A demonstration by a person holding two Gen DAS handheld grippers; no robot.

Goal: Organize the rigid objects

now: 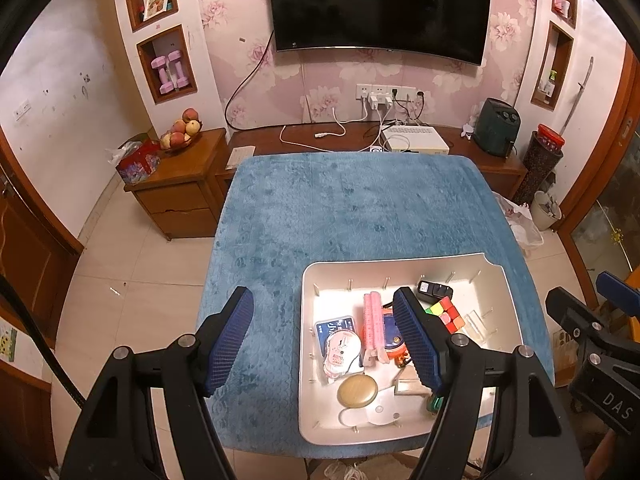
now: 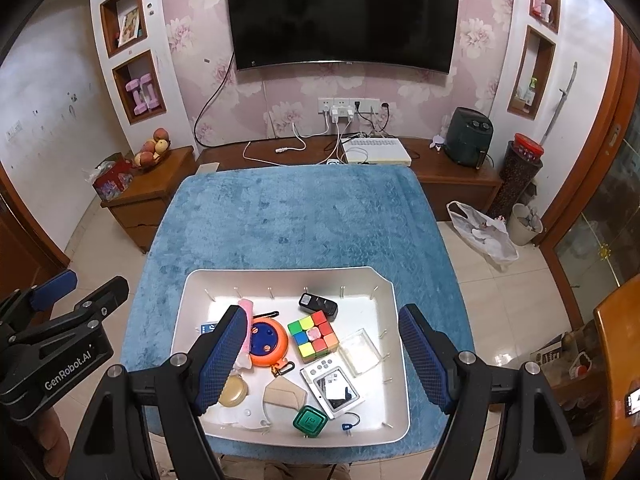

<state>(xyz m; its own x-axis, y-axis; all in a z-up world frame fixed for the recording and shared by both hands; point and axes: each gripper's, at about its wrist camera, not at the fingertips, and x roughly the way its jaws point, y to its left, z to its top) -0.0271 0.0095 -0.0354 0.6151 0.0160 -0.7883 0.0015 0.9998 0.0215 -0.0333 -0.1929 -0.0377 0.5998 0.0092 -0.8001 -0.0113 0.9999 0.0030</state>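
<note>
1. Right wrist view: the right gripper (image 2: 322,354) hangs above the white tray (image 2: 390,360) in the lower middle of the frame, its blue-padded fingers (image 2: 222,354) spread wide with nothing between them.
2. The tray sits on the blue cloth (image 2: 300,220) covering the table, near the table's front edge.
3. Inside the tray, a colour cube (image 2: 313,335) lies at the centre, just right of an orange round reel (image 2: 269,339).
4. A black adapter (image 2: 318,304) lies above the cube, toward the tray's far wall.
5. A clear plastic box (image 2: 360,350) sits right of the cube; a grey flat device (image 2: 332,388) lies below it.
6. A green square case (image 2: 310,421) rests near the tray's front wall, beside a tan folded piece (image 2: 282,394).
7. A round tan disc (image 2: 232,394) is partly hidden behind the left finger.
8. The left gripper (image 2: 56,360) shows at the lower left of this frame, beside the table.
9. Left wrist view: the left gripper (image 1: 324,338) has its fingers wide apart and empty, one over the cloth, the other over the tray (image 1: 508,320) at the lower right.
10. A pink comb-like piece (image 1: 374,326) stands left of the reel (image 1: 394,336).
11. A television (image 1: 380,4) hangs on the wall at the upper middle.
</note>
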